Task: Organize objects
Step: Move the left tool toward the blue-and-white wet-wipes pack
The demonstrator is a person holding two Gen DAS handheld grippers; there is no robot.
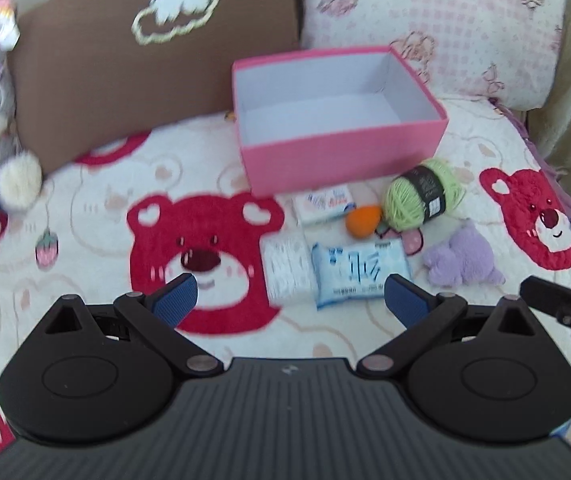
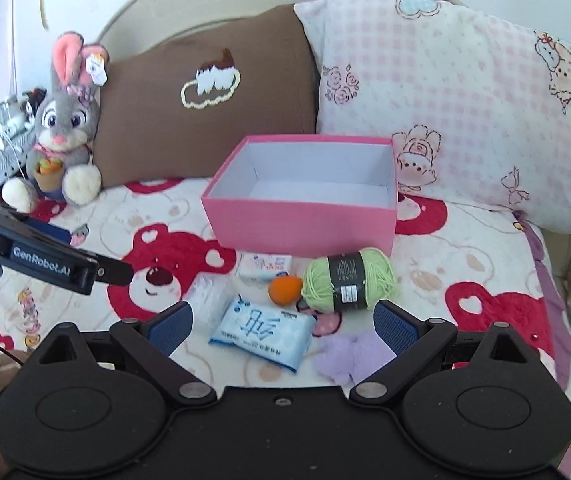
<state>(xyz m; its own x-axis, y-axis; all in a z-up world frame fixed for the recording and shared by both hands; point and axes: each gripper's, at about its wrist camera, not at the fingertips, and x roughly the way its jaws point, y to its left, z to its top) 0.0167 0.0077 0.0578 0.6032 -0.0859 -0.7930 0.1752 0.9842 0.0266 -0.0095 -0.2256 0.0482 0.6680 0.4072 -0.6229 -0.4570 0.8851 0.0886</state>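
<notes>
- Starting out, by the look of it: the pink box (image 2: 305, 216) has nothing in it and every loose item lies on the bedspread (image 2: 465, 256) in front of it. No item is gripped.
- Nearest: right gripper (image 2: 283, 330) hovers low over the pile, fingers spread wide, nothing between them. Left gripper (image 1: 290, 300) likewise spread and holding nothing, hanging over the same pile from the left.
- Just past the right gripper: blue tissue pack (image 2: 261, 330), flat, with large blue characters I cannot read for certain. A clear wrapped white bundle (image 2: 209, 300) touches its left side. A purple plush toy (image 2: 345, 356) lies near right, partly hidden by the right finger.
- Middle row: orange ball (image 2: 284, 289) against a green yarn ball (image 2: 347, 282); the yarn has a black paper band with small white print, too small to read. A small white packet (image 2: 265, 266) with red and blue print, illegible, sits just before the box wall.
- Far: box open, upright, near the brown pillow (image 2: 205, 100) and pink checked pillow (image 2: 465, 112). Grey rabbit toy (image 2: 61, 132) sits far left with a hang tag.
- Readable writing: "GenRobot.AI" on the side of the left gripper, seen from the right wrist.
- Next move, as I judge it: lower over one item, likely the tissue pack, close on it, carry it over the near wall. The pack is soft and flat; a pinch across its short width should hold.
</notes>
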